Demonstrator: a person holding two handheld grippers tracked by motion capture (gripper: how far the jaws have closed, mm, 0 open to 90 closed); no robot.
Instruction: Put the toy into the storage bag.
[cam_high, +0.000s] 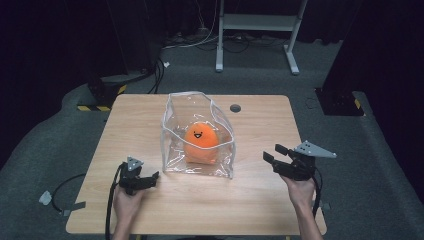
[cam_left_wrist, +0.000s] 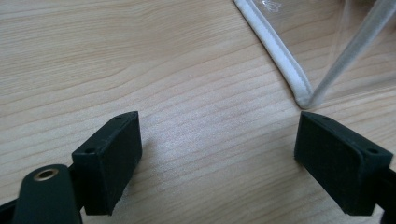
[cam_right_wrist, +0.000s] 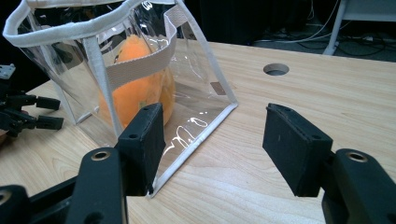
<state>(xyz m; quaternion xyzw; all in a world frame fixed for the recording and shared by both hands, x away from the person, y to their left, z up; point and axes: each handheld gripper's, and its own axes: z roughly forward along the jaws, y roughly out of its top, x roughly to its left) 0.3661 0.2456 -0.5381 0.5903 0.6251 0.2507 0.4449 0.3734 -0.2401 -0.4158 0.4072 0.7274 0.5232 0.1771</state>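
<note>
A clear plastic bag (cam_high: 200, 131) with white trim stands upright mid-table, its mouth open upward. Inside sits an orange plush toy (cam_high: 201, 142) with a smiling face, which the right gripper view also catches through the wall as the plush toy (cam_right_wrist: 140, 88). My left gripper (cam_high: 148, 181) is open just left of the bag's near left corner, low over the wood; that bag corner (cam_left_wrist: 302, 95) lies close ahead of its jaws. My right gripper (cam_high: 274, 153) is open to the right of the bag, apart from it. In its own view the right gripper (cam_right_wrist: 212, 140) faces the bag's bottom edge (cam_right_wrist: 196, 140).
The wooden table (cam_high: 150, 210) has a round cable hole (cam_high: 235, 108) behind the bag on the right. Dark carpet surrounds the table, with a white desk frame (cam_high: 257, 30) and cables at the back. A cable trails off the table's left side.
</note>
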